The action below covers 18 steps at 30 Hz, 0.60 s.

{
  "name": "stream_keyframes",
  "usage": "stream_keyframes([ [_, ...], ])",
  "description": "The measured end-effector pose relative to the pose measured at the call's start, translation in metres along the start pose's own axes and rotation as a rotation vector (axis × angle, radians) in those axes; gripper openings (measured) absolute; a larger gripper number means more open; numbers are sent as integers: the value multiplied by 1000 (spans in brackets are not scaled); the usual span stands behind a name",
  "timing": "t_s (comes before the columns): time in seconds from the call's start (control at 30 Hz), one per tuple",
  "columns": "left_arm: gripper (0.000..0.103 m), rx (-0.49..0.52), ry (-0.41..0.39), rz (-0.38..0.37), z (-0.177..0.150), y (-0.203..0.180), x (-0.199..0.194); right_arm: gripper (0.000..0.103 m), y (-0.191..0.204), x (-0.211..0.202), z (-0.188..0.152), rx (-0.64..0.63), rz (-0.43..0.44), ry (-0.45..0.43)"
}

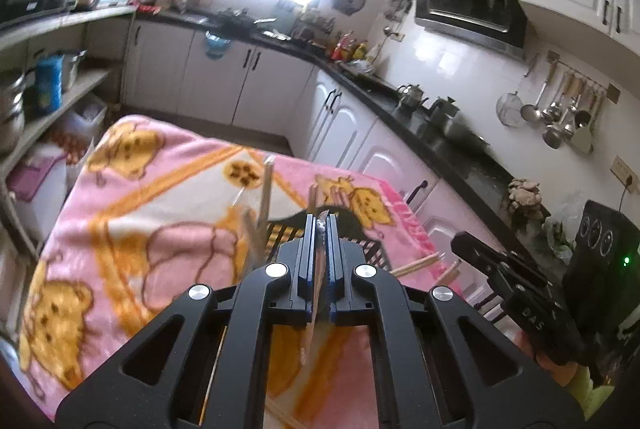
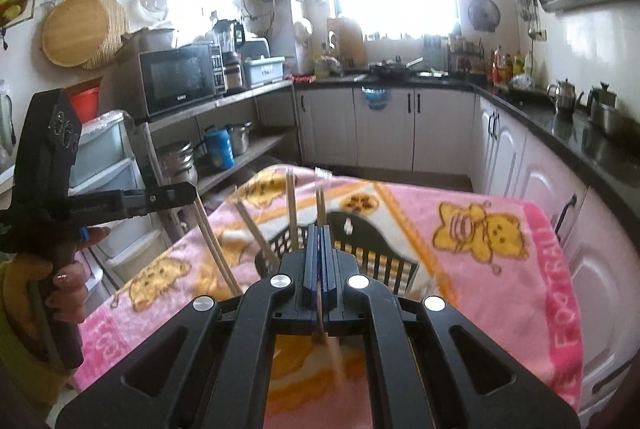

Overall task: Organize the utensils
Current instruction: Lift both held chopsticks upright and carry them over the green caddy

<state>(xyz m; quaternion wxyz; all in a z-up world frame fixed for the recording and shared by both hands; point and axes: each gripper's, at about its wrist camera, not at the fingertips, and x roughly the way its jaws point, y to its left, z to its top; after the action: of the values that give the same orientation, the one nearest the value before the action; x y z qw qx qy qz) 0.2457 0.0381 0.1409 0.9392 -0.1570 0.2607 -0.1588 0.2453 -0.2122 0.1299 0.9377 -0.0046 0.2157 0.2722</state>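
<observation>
- The left gripper (image 1: 320, 219) is clenched on a chopstick (image 1: 310, 329); the stick passes between the closed jaws and its lower end hangs below them over the pink blanket (image 1: 132, 213).
- The right gripper (image 2: 319, 229) is clenched on another chopstick (image 2: 320, 205), whose upper end stands above the jaw tips while its lower part shows blurred beneath the fingers.
- A black slotted basket (image 2: 372, 249) rests on the blanket-covered table, just beyond both grippers.
- Several more chopsticks (image 2: 292, 205) stand tilted in the basket, leaning in different directions.
- Two chopsticks (image 2: 216, 245) cross the left of the right wrist view, slanting down towards the basket; where they rest cannot be told.
- A hand (image 2: 68, 285) grips the left gripper's handle there.
</observation>
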Motion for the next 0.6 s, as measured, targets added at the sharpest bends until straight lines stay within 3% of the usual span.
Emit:
stream_keyframes([
  [0.6, 0, 103, -103, -19, 62, -50, 14, 1, -21, -5, 86, -6, -31, -158],
])
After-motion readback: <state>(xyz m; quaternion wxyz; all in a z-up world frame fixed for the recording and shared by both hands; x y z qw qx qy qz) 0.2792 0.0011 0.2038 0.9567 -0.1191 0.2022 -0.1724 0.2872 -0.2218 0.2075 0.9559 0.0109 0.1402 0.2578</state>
